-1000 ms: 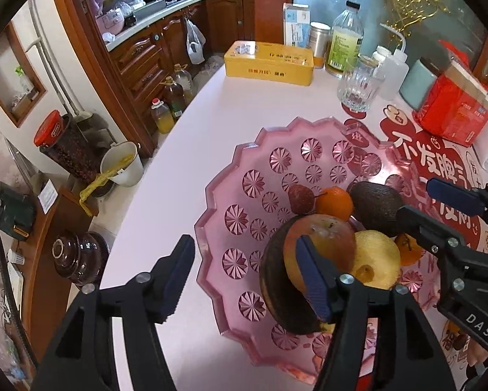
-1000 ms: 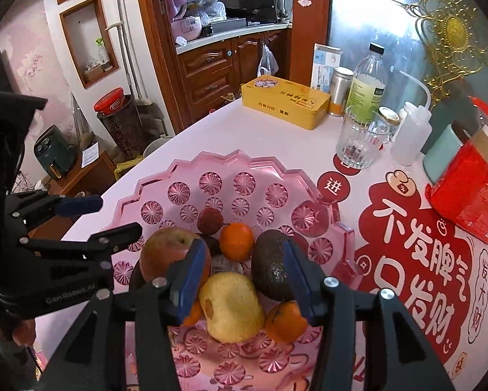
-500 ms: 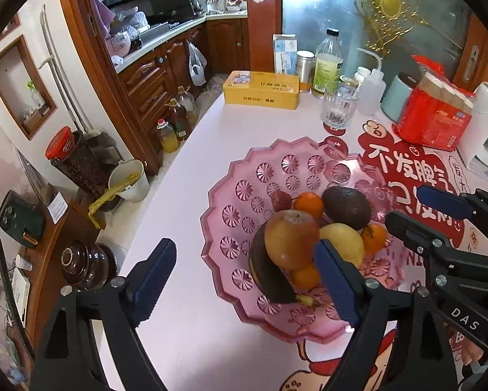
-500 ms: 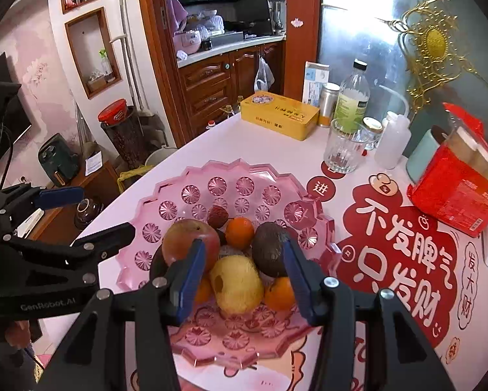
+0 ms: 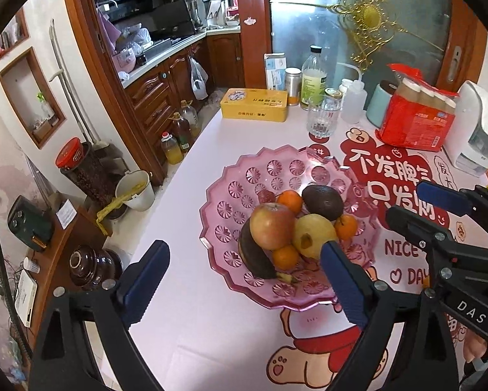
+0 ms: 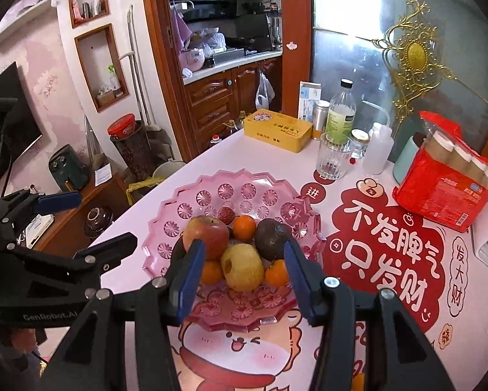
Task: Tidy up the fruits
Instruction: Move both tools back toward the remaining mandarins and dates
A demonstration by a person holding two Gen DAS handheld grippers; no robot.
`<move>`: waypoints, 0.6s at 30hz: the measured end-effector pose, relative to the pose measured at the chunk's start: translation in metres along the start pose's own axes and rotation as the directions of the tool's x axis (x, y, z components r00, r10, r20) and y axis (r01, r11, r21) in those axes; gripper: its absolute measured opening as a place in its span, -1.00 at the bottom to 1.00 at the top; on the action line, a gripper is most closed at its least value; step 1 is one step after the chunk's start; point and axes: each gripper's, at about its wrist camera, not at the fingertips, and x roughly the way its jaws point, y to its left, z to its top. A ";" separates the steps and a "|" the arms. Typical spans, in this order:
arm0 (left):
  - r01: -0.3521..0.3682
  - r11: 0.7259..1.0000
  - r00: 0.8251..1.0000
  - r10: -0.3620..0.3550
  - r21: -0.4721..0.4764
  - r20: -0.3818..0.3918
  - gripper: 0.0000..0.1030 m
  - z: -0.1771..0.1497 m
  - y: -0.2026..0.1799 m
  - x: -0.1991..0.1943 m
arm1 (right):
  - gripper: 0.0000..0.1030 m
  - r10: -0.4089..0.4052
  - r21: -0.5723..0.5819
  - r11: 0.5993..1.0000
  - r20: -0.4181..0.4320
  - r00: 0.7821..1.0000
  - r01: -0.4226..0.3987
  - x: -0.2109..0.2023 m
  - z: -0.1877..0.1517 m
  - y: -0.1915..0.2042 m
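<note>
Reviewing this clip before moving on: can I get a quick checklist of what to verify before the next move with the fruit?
1. Left gripper empty: ok; its jaws have just been opening, nothing between them.
2. Right gripper empty: ok; jaws apart, raised above the fruit.
3. Fruit all on the pink plate: ok; apple, pear, avocado and oranges are piled together.
4. Pile stable: cannot tell; the apple sits high, against the banana.
5. Stray fruit on the table: cannot tell; its near edge is out of view.
</note>
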 end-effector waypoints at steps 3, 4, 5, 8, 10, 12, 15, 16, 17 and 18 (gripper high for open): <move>0.002 1.000 1.000 -0.002 0.008 0.013 0.82 -0.002 -0.008 -0.012 | 0.00 0.006 0.007 1.000 0.008 1.000 -0.006 -0.013 -0.005 -0.004; 0.004 1.000 1.000 -0.004 0.011 0.018 0.83 -0.003 -0.011 -0.016 | 0.00 0.007 0.011 1.000 0.012 1.000 -0.007 -0.017 -0.006 -0.006; 0.007 1.000 1.000 -0.007 0.014 0.023 0.84 -0.003 -0.015 -0.020 | 0.00 0.006 0.013 1.000 0.014 1.000 -0.006 -0.021 -0.008 -0.007; 0.020 1.000 0.999 -0.021 0.024 0.037 0.87 -0.003 -0.029 -0.030 | 0.00 -0.002 0.024 1.000 0.021 1.000 0.002 -0.034 -0.014 -0.016; 0.032 0.999 0.998 -0.034 0.036 0.046 0.87 -0.003 -0.041 -0.037 | 0.01 -0.008 0.031 1.000 0.027 1.000 0.007 -0.044 -0.019 -0.022; 0.044 0.998 0.998 -0.047 0.050 0.052 0.88 -0.003 -0.052 -0.040 | 0.01 -0.021 0.041 0.999 0.038 0.999 0.020 -0.057 -0.025 -0.030; 0.069 0.995 0.995 -0.074 0.078 0.060 0.88 -0.002 -0.073 -0.046 | 0.02 -0.045 0.055 0.998 0.051 0.998 0.042 -0.077 -0.034 -0.042; 0.082 0.992 0.994 -0.088 0.091 0.063 0.88 -0.002 -0.083 -0.049 | 0.02 -0.055 0.061 0.997 0.055 0.997 0.051 -0.083 -0.037 -0.047; 0.089 0.991 0.993 -0.096 0.100 0.066 0.88 -0.002 -0.089 -0.051 | 0.02 -0.067 0.066 0.996 0.059 0.996 0.063 -0.091 -0.040 -0.053; 0.099 0.988 0.992 -0.107 0.114 0.069 0.88 -0.002 -0.099 -0.053 | 0.02 -0.078 0.071 0.995 0.062 0.995 0.073 -0.097 -0.044 -0.058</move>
